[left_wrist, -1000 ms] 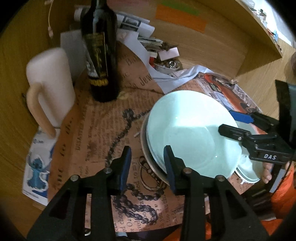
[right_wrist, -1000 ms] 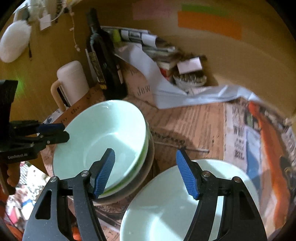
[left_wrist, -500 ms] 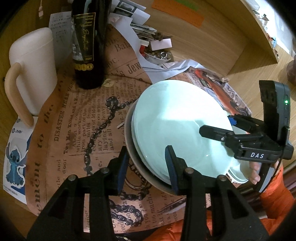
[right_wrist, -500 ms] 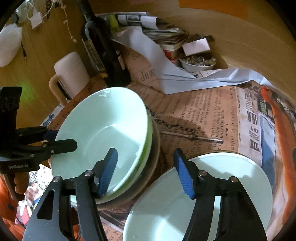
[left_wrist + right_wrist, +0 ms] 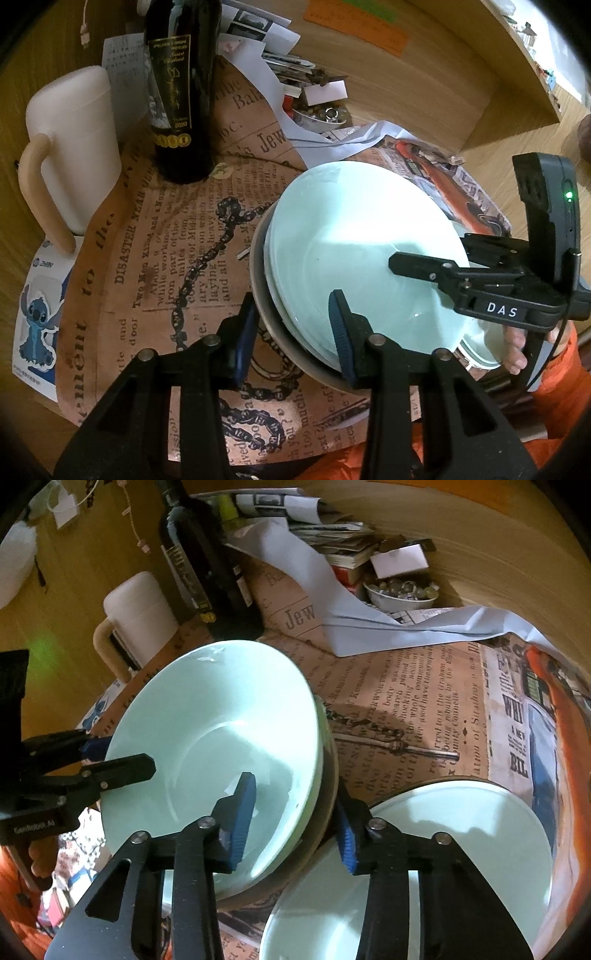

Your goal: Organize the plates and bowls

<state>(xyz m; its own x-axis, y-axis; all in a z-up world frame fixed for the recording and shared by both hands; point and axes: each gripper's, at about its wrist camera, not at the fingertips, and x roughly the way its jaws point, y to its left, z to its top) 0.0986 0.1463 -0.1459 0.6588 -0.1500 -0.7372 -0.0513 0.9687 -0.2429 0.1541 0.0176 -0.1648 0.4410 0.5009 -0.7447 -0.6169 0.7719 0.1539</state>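
Both grippers straddle opposite rims of a pale green bowl stack: left gripper clamps it, right gripper just closing on it; newspaper-covered table, clutter behind.

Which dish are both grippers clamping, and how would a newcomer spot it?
On the brown newspaper-print mat, in front of the dark wine bottle, sits a stack of dishes. The pale mint bowl tops it, over a grey dish. The similar mint plate lies alone, flatter, to its right.

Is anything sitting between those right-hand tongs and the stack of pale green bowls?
Nothing visible. The right tongs already straddle the rim of the stacked bowls, their jaws having just closed in on it.
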